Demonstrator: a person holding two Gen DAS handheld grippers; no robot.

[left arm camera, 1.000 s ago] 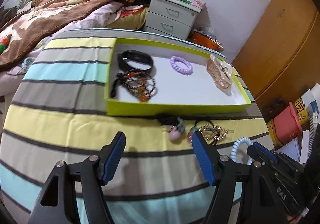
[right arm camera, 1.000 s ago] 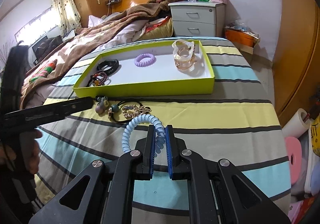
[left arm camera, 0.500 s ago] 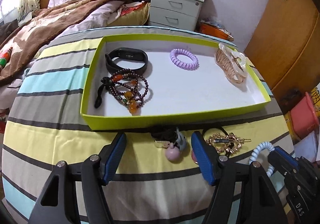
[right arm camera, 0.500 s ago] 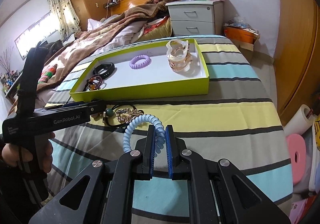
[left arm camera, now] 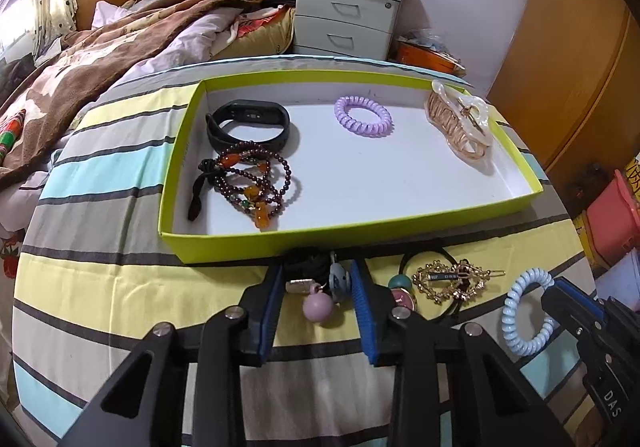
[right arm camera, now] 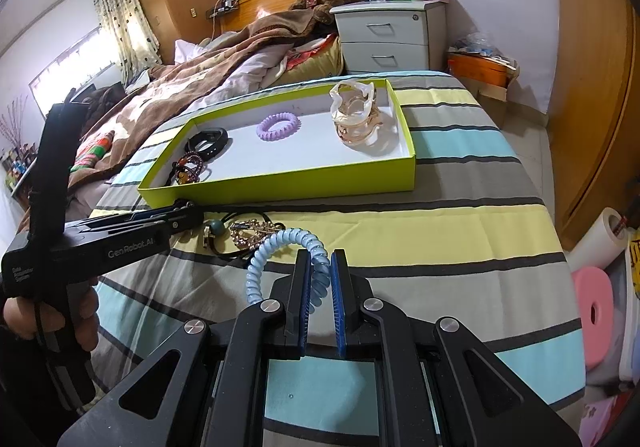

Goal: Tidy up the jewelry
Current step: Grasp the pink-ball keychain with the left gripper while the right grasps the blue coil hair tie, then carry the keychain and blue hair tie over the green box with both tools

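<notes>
Left claw (left arm camera: 316, 301) narrows around a charm hair tie (left arm camera: 318, 293) beside the tray (left arm camera: 224, 247), bound for sorting; right claw (right arm camera: 319, 287) grips a blue coil (right arm camera: 280, 243).

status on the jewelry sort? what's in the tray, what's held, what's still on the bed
Done: the green tray holds a black band, beaded bracelets, a purple coil tie and a clear claw clip.
In hand: right gripper is shut on the blue coil tie; left gripper is closing around the charm hair tie.
Left: the gold clip and a beaded tie beside it.
</notes>
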